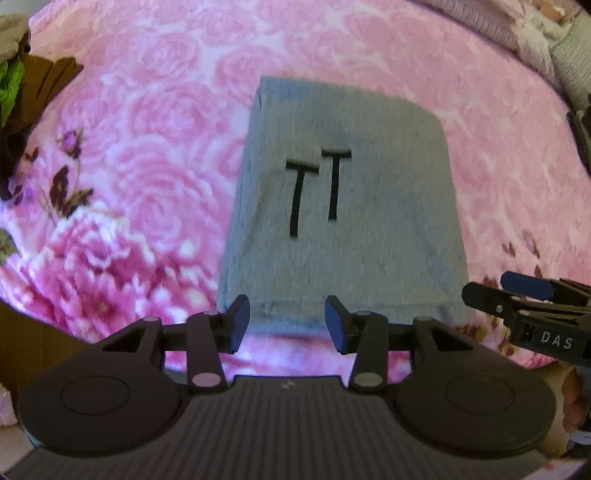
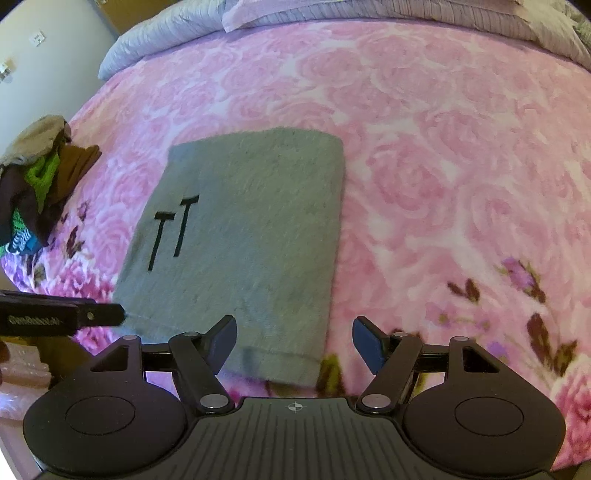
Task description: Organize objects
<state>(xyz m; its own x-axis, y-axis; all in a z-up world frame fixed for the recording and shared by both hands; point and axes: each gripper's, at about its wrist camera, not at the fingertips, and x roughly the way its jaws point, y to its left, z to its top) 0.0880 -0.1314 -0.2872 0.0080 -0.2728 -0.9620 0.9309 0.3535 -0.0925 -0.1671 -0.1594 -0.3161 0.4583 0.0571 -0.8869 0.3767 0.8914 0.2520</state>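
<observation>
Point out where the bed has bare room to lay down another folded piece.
Widest bare blanket lies right of the grey towel, and between its far edge and the pillows. The left side is crowded by the clothes pile. Both open grippers, left and right, hover at the towel's near edge.

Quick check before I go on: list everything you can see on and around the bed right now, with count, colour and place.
Folded towel: one, grey with black "TT" lettering, flat on the bedspread near its front edge.
Bedspread: one, pink rose print, covers the bed.
Clothes pile: one heap, brown, green and beige with darker pieces, on the bed to the left of the towel.
Quilt: one, pale lilac, bunched at the far end of the bed.
Left gripper: black with blue pads, open, at the towel's near edge.
Right gripper: black with blue pads, open, over the towel's near right corner.
</observation>
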